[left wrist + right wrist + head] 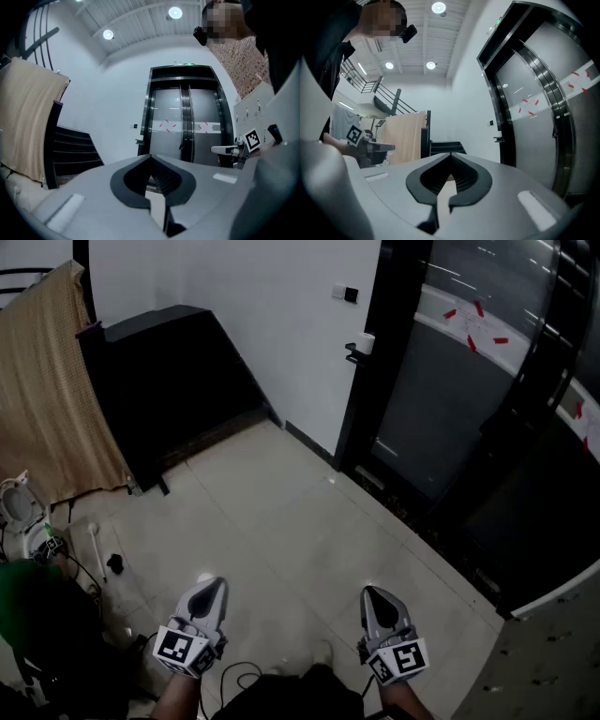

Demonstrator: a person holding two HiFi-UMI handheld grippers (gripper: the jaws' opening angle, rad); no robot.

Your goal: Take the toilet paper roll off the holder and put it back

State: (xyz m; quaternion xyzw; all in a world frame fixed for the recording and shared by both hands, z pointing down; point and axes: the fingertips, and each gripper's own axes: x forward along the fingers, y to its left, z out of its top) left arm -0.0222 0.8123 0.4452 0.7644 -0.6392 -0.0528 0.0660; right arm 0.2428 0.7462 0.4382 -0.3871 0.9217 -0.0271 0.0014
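We find left tool (207, 592) and right tool (377, 601) closed, empty, held level side by side short of the door (450, 418); we judge them waiting, task unstarted.

Open floor (281, 512) ahead, black staircase (169, 381) left

Dim head view, pale floor (281, 512) softly lit; round ceiling lamps (175, 12) glare bright, the 2 gripper views bend hard, edges black.

The left gripper (151, 156) holds its jaws together, facing dark sliding doors (187, 123).
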